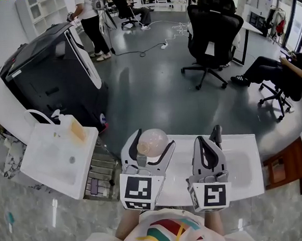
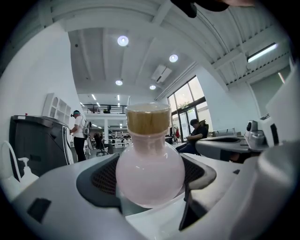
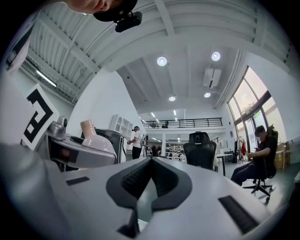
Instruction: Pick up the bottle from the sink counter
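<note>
A round pale-pink bottle with a cork stopper is clamped between the jaws of my left gripper, held above the left end of the white sink counter. In the left gripper view the bottle stands upright, its bulb pressed by both pads, and my left gripper is shut on it. My right gripper hovers beside it over the counter, jaws together with nothing held. In the right gripper view its pads meet, and the bottle shows at the left.
A second white basin with a soap dispenser stands to the left, a black machine behind it. A black office chair stands ahead. One person sits at the right, another stands far back.
</note>
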